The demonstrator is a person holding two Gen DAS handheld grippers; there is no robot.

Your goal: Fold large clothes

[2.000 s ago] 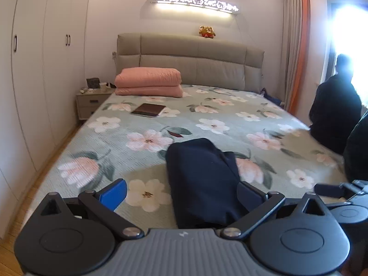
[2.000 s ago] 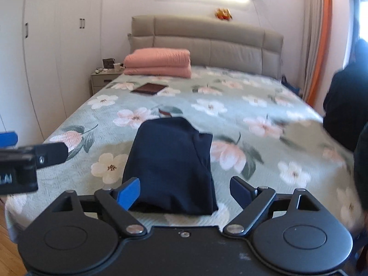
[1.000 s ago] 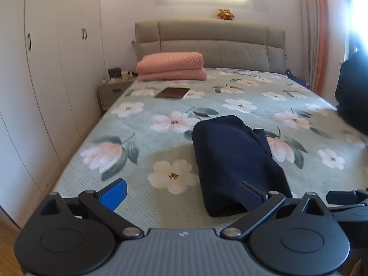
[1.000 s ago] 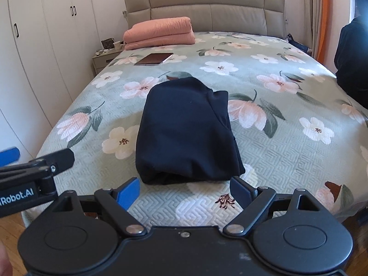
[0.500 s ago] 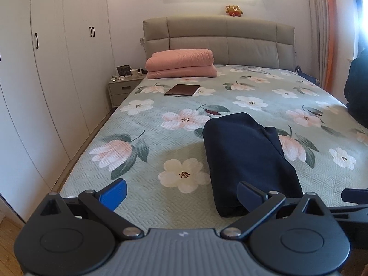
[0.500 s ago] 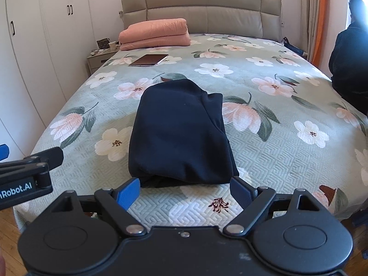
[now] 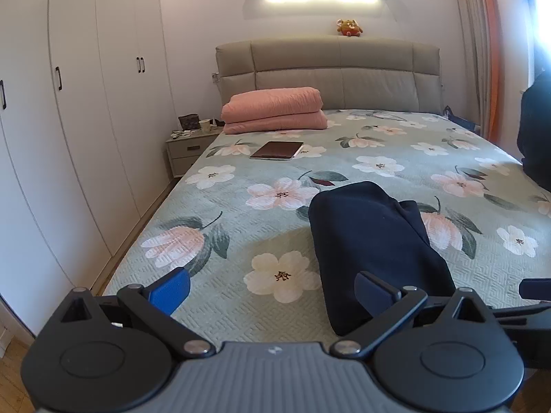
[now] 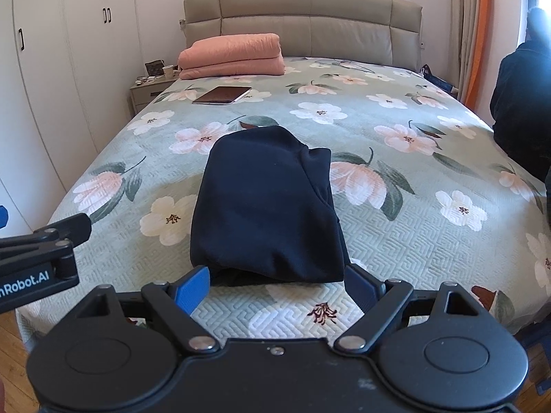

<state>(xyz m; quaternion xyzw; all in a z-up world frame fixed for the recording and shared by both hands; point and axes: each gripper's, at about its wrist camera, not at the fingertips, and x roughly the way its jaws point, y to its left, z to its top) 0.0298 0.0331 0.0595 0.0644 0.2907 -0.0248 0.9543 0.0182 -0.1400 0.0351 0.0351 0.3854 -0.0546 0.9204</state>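
Note:
A dark navy garment (image 7: 372,241) lies folded into a compact rectangle on the floral bedspread (image 7: 275,227), near the foot of the bed; it also shows in the right wrist view (image 8: 265,206). My left gripper (image 7: 272,290) is open and empty, held off the bed's foot edge, left of the garment. My right gripper (image 8: 277,287) is open and empty, just short of the garment's near edge. The left gripper's body shows at the left edge of the right wrist view (image 8: 38,254).
A pink folded quilt (image 7: 273,110) and a tablet (image 7: 277,150) lie near the headboard. A nightstand (image 7: 189,149) and white wardrobes (image 7: 86,103) stand on the left. A person in dark clothes (image 8: 520,103) is at the bed's right side.
Both grippers have drawn back from the folded garment and shifted, so the left view has swung to the left. The garment has stayed put. Both stay open.

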